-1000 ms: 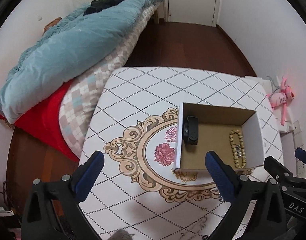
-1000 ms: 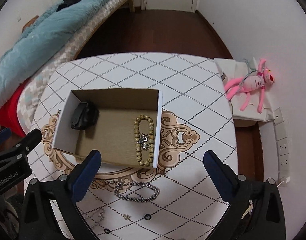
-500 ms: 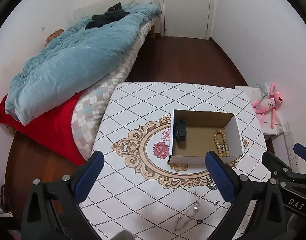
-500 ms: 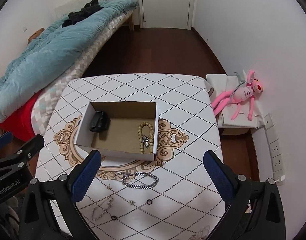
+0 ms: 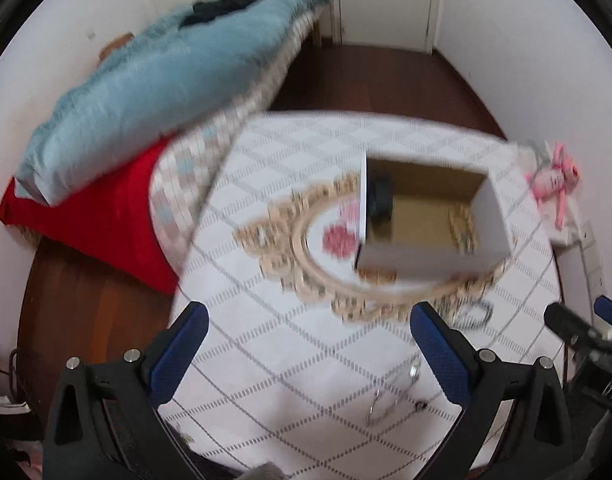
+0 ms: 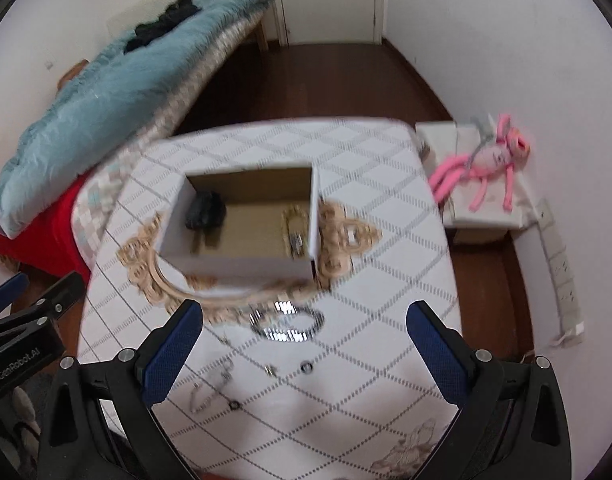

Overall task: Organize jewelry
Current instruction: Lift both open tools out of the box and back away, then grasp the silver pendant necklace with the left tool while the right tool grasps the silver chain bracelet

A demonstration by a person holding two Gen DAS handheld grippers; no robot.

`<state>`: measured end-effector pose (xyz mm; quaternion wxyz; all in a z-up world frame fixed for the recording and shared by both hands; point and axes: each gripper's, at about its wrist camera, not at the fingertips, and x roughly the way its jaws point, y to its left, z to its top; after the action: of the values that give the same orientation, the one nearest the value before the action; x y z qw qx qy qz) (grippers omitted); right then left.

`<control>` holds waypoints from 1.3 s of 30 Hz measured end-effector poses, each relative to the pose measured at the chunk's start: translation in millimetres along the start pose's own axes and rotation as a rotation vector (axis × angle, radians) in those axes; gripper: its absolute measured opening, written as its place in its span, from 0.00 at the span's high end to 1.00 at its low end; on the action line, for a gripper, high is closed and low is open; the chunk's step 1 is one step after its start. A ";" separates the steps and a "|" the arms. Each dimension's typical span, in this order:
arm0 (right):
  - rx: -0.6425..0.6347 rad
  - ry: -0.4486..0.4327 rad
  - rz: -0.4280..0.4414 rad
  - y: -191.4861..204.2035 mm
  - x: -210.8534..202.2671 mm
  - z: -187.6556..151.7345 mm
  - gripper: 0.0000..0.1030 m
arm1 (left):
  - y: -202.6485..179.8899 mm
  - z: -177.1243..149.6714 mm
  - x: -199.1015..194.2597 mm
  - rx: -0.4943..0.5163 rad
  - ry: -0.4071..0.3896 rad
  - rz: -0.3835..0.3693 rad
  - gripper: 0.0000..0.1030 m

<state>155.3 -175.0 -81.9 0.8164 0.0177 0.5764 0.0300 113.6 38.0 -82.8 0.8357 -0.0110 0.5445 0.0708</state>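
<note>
Cardboard box [image 6: 241,236] on table [image 6: 386,280]: beads [image 6: 293,224], dark item [image 6: 205,210] inside, blurred. Chain [image 6: 285,322], small pieces before it; I can't identify them. My left gripper [image 5: 310,348] and right gripper [image 6: 301,346] gape, empty.

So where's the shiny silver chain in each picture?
Left wrist view: the silver chain is at lower right, partly hidden behind the left gripper's right finger.
Right wrist view: silver chain is near the middle, between the right gripper's fingers.
Shared landmark: in both it lies just in front of the box.
</note>
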 end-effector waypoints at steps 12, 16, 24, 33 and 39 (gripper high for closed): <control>0.116 0.184 0.131 -41.1 80.7 -59.9 0.44 | -25.9 -81.3 78.7 0.065 0.224 -0.096 0.11; 0.134 0.197 0.136 -46.1 89.1 -69.4 0.44 | -37.1 -89.1 87.0 0.095 0.243 -0.132 0.23; 0.146 0.204 0.130 -48.5 96.9 -69.0 0.44 | -64.4 -99.1 87.6 0.176 0.225 -0.147 0.23; 0.156 0.214 0.119 -50.4 100.7 -69.7 0.44 | -92.8 -97.1 74.8 0.270 0.181 -0.185 0.95; 0.176 0.194 0.126 -50.6 101.3 -60.4 0.44 | -84.4 -81.7 75.3 0.224 0.197 -0.210 0.97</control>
<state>133.7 -218.8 -200.6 0.7488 0.1225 0.6506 0.0319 80.2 -45.4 -189.7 0.7770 0.0184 0.6241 -0.0795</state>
